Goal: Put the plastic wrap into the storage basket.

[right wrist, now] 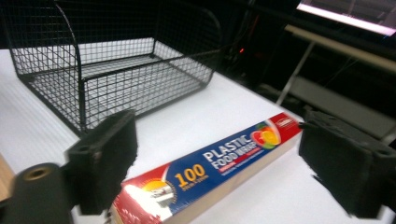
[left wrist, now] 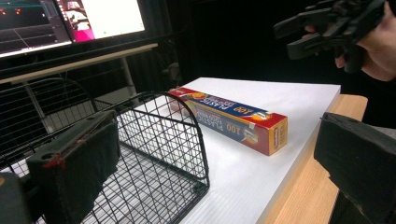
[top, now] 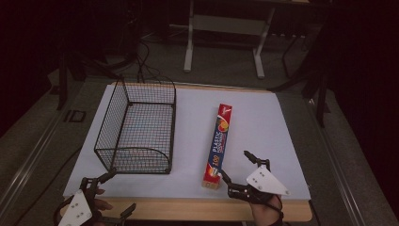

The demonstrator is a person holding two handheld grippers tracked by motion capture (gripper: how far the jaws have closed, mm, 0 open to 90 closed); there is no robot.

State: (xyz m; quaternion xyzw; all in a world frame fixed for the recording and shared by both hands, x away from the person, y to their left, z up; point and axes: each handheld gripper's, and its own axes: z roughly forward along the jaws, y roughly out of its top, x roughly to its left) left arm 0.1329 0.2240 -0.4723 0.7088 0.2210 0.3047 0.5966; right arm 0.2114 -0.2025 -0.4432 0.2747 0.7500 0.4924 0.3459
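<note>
A long red and blue box of plastic food wrap [top: 217, 143] lies on the white board [top: 263, 127], its near end at the front edge. To its left stands an empty black wire basket [top: 136, 127]. My right gripper [top: 235, 164] is open just right of the box's near end. In the right gripper view the box [right wrist: 219, 168] lies between and beyond the spread jaws of that gripper [right wrist: 224, 163]. My left gripper [top: 121, 191] is open at the front left, below the basket's near corner. Its own view shows the basket [left wrist: 154, 140], the box [left wrist: 233, 119] and the right gripper [left wrist: 327, 23].
The white board rests on a wooden table whose edge [top: 188, 209] runs along the front. Behind the table stands a grey desk frame [top: 226, 28], with cables on the floor. Lit monitors [left wrist: 70, 18] stand beyond the basket. Bare board lies right of the box.
</note>
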